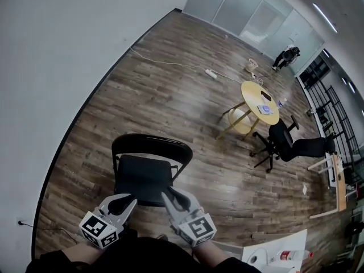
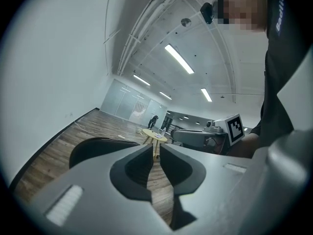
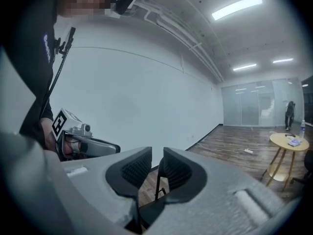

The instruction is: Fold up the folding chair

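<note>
Squarely ahead of the person, the black folding chair (image 1: 145,175) stands unfolded on the wood floor (image 1: 187,84), its seat (image 1: 142,181) turned toward them and its curved backrest (image 1: 152,142) on the far side. The left gripper (image 1: 124,201) and right gripper (image 1: 169,197) hover just beside the seat's near edge, one at each front corner and about equally close. Whether either touches it cannot be told. Both grippers are empty, their jaws parted by a narrow slit: the left gripper view shows floor through the gap, the right gripper view a thin dark frame bar (image 3: 157,187), seemingly beyond the tips. Folding likely means lifting that near edge up toward the backrest, away from the person.
</note>
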{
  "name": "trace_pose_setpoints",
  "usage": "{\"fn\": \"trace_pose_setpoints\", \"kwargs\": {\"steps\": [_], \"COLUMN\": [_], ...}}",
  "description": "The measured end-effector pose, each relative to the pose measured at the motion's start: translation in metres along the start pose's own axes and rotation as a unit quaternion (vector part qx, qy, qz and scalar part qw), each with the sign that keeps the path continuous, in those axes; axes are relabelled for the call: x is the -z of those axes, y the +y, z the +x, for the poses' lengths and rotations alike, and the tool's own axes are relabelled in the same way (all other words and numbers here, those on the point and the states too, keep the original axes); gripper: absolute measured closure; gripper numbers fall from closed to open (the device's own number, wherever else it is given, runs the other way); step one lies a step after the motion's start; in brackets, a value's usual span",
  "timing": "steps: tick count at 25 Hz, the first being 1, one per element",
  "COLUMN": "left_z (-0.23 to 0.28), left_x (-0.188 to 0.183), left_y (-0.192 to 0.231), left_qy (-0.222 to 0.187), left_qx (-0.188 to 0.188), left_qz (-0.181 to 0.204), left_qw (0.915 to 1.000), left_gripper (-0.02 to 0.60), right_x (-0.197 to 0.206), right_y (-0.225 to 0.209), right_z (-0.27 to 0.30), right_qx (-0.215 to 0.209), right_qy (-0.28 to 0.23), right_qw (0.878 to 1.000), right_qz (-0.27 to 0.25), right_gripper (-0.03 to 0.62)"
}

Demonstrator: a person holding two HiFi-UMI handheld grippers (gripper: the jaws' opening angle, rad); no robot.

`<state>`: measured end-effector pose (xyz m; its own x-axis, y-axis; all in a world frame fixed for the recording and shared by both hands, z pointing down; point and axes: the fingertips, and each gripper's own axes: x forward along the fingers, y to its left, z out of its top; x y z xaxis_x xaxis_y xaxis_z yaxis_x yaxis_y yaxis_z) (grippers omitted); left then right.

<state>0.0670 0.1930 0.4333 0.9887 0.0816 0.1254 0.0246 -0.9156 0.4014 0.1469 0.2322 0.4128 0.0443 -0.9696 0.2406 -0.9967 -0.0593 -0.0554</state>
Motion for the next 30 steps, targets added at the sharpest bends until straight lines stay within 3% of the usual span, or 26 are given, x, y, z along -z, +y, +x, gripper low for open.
{"fn": "trace_pose_setpoints", "kwargs": {"steps": [12,20,30], "left_z": [-0.005,0.008,0.033], "left_x": [0.011,0.026,0.062], "left_y": [0.041,0.058,0.063], "left_qy": [0.006,-0.006,-0.009], "left_qx": [-0.002,-0.074,-0.174], "left_qz": [-0.028,-0.042,-0.089], "left_qw": [0.9996,0.9963,0.9807], "left_gripper": [0.511,0.503,0.485], "right_x": [-0.007,-0.008,-0.004], "right_y": [-0.008,-0.035,-0.076], "right_z": [0.035,0.052,0.057], "right_qx": [0.009,-0.053,-0.121], "right_qy": [0.039,0.026,0.015], "right_qw": [0.998,0.996,0.990], "right_qz": [-0.044,-0.062,-0.075], "right_gripper": [0.523,0.520,0.513]}}
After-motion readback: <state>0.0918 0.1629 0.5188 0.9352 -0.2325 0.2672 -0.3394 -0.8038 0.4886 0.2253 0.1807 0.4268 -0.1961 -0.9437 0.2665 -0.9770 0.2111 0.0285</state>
